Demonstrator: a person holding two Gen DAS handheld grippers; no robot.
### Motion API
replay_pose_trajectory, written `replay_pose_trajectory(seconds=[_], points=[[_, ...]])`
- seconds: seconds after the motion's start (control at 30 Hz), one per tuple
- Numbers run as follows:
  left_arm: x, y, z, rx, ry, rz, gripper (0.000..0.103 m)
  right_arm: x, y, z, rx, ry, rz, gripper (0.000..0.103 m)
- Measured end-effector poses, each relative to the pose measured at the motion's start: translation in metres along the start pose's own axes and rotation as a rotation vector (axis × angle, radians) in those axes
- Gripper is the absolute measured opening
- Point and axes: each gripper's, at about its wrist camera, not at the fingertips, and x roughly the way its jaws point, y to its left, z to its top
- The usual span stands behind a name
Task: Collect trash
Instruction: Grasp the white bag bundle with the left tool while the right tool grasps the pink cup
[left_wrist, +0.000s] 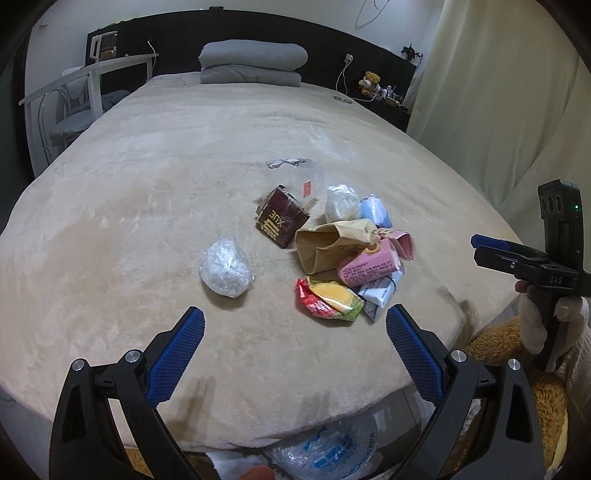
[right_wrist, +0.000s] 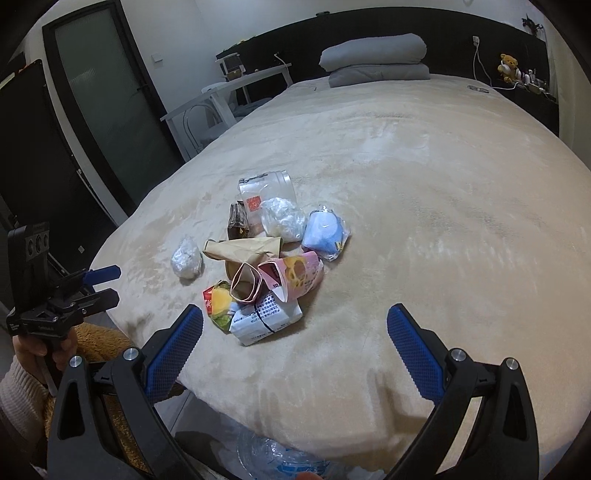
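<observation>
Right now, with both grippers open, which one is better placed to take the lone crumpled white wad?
Probably the left gripper. The white wad lies apart on the pile's left, just ahead of its left finger. For the right gripper, the wad sits beyond the yellow-red wrapper, off to its left.

Our left tool (left_wrist: 295, 334) and right tool (right_wrist: 295, 332) share black frames, blue dimpled finger pads (left_wrist: 175, 354), and silver screws at the joints. White letters mark one body. We wear cream knit sleeves (right_wrist: 18, 391) over both wrists.
</observation>
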Motion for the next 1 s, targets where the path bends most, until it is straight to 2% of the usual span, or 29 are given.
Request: replay_pose_trajectory(seconds=[0.27,0.5,0.63,0.7,0.83,0.9,1.0], points=[[0.034,0.023,0.021,0.014,0.099,0.016,0.096,0.049,-0.017,0.017,0.062,0.122,0.077,0.097],[0.068,0.032,0.031,0.034,0.198,0.018,0.096,0.077,-0.04,0.027,0.244,0.194,0.193,0.094],[0.087,0.035,0.037,0.055,0.241,0.031,0.095,0.094,-0.058,0.029,0.377,0.262,0.258,0.086],[0.094,0.038,0.039,0.057,0.259,0.037,0.095,0.101,-0.069,0.027,0.463,0.289,0.295,0.077],[0.103,0.043,0.042,0.052,0.276,0.045,0.095,0.108,-0.08,0.023,0.563,0.323,0.364,0.069],[0.108,0.046,0.043,0.044,0.294,0.045,0.083,0.112,-0.082,0.024,0.579,0.324,0.381,0.065],[0.112,0.051,0.042,0.023,0.309,0.04,0.072,0.112,-0.086,0.024,0.609,0.328,0.418,0.061]])
